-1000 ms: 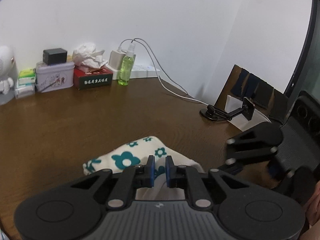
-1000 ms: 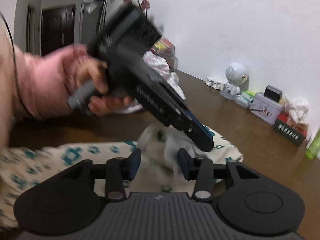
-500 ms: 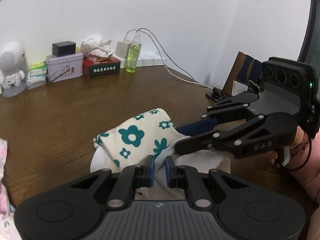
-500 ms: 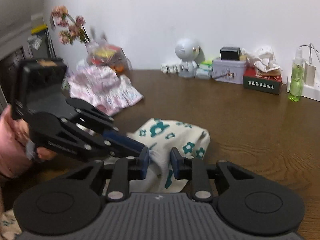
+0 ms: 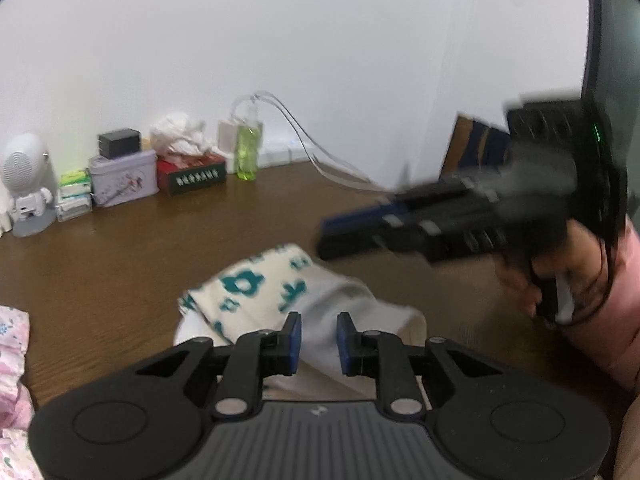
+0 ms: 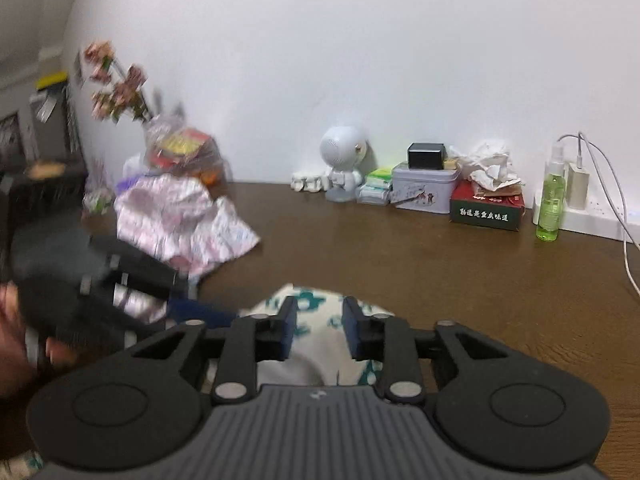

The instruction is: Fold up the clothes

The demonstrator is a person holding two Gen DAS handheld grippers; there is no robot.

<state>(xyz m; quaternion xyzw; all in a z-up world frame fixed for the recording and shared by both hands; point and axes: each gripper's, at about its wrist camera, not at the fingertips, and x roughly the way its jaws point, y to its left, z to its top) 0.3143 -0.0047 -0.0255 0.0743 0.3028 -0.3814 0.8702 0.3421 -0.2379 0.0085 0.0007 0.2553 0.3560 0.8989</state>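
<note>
A cream cloth with teal flowers (image 5: 256, 296) lies folded in a bundle on the brown table (image 5: 120, 264). My left gripper (image 5: 319, 340) hovers just over its near white part. Its jaws are opening, with a gap between the blue pads and cloth showing behind it, not pinched. My right gripper (image 5: 326, 238) is blurred, held by a hand in a pink sleeve, up and to the right of the cloth, clear of it. In the right wrist view the right gripper (image 6: 320, 332) is closing, empty, above the cloth (image 6: 316, 312). The left gripper (image 6: 228, 316) sits at the cloth's left edge.
A pink floral garment (image 6: 180, 216) lies crumpled at the table's left. Along the wall stand a white robot figure (image 6: 344, 160), a tin box (image 6: 424, 188), a red tissue box (image 6: 486, 208), a green bottle (image 6: 552, 204) and a charger with a cable (image 6: 616, 200). Flowers (image 6: 116, 84) stand far left.
The left jaws have spread wider over the cloth. The right gripper has come off the cloth and risen to the right, its jaws narrower than a second ago.
</note>
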